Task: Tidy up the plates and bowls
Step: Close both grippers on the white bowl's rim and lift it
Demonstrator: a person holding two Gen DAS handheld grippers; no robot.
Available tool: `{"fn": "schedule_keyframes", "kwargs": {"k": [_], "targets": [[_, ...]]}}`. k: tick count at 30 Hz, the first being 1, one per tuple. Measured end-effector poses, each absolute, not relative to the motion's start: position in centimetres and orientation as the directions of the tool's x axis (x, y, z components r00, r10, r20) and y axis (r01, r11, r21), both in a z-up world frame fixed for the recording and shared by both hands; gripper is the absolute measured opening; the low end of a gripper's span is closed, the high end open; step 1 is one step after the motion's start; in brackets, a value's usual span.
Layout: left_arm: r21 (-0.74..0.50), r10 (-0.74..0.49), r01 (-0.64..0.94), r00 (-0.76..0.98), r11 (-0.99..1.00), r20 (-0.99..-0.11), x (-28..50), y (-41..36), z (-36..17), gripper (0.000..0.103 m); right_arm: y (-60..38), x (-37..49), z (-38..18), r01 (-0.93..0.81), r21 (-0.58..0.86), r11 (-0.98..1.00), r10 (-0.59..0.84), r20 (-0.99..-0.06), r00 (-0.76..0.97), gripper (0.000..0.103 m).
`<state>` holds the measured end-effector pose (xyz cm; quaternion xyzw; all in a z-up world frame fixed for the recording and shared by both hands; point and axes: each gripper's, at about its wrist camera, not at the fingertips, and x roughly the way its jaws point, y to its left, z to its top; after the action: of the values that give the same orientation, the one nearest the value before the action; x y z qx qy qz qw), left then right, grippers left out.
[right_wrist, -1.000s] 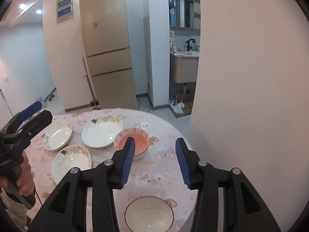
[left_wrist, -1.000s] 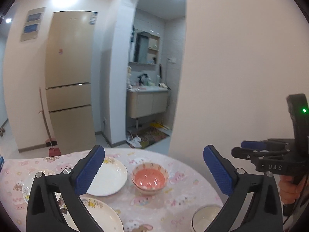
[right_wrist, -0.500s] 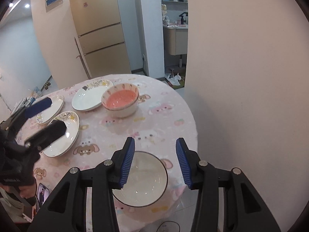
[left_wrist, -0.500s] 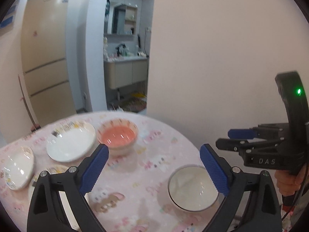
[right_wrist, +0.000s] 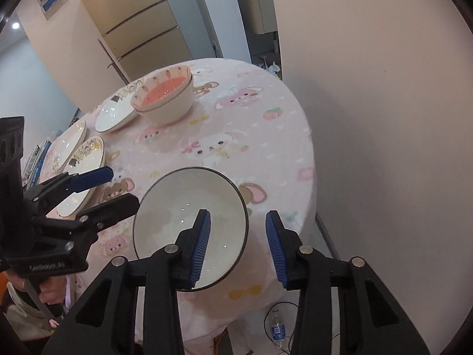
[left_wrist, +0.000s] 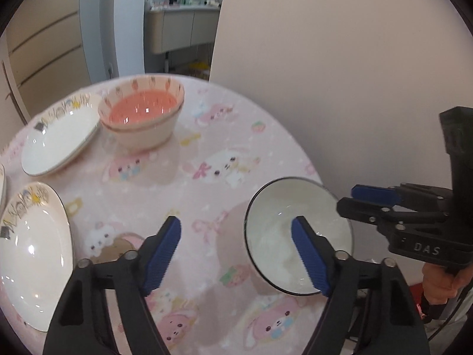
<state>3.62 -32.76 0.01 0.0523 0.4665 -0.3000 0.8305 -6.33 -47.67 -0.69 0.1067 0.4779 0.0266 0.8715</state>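
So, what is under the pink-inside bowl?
The pink bowl sits nested inside a second cream bowl, whose rim shows just below it. That one stands on the tablecloth. The lower bowl's inside is covered, so cannot be seen.

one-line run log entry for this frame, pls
phase: approach | right gripper: open, straddling white bowl rim | left gripper: open, empty | pink bowl: untouched

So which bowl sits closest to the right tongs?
The plain white bowl with the dark rim, at the table's near edge beneath the right tongs; the pink-lined bowl stands far across, beside the plates.
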Motion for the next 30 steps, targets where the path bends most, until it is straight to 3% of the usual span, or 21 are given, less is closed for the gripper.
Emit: {"fn": "schedule_keyframes", "kwargs": {"k": [6,19,23,28,30], "targets": [[-0.247,-0.450,0.532,0.294,0.810,-0.843,4.5,-33.5,-2.5,0.068,-47.6,-5.6,-2.2,0.059,0.205,0.977,0.146,-0.844,0.516,0.031],[-0.205,-0.378,0.552,0.219,0.808,-0.899,5.3,-36.2,-6.2,0.047,-46.6,-4.4,-4.8,0.035,0.187,0.982,0.152,-0.879,0.453,0.018],[-0.214,-0.384,0.552,0.212,0.806,-0.899,5.4,-36.4,-6.4,0.045,-46.3,-4.3,-5.0,0.029,0.192,0.981,0.159,-0.882,0.445,0.015],[-0.231,-0.399,0.561,0.197,0.795,-0.896,5.2,-36.8,-6.2,0.029,-46.3,-4.0,-5.6,0.037,0.200,0.979,0.165,-0.889,0.427,0.014],[-0.221,-0.394,0.568,0.203,0.793,-0.896,5.1,-37.2,-6.2,0.027,-46.5,-3.8,-5.7,0.047,0.223,0.974,0.183,-0.888,0.422,0.014]]}}
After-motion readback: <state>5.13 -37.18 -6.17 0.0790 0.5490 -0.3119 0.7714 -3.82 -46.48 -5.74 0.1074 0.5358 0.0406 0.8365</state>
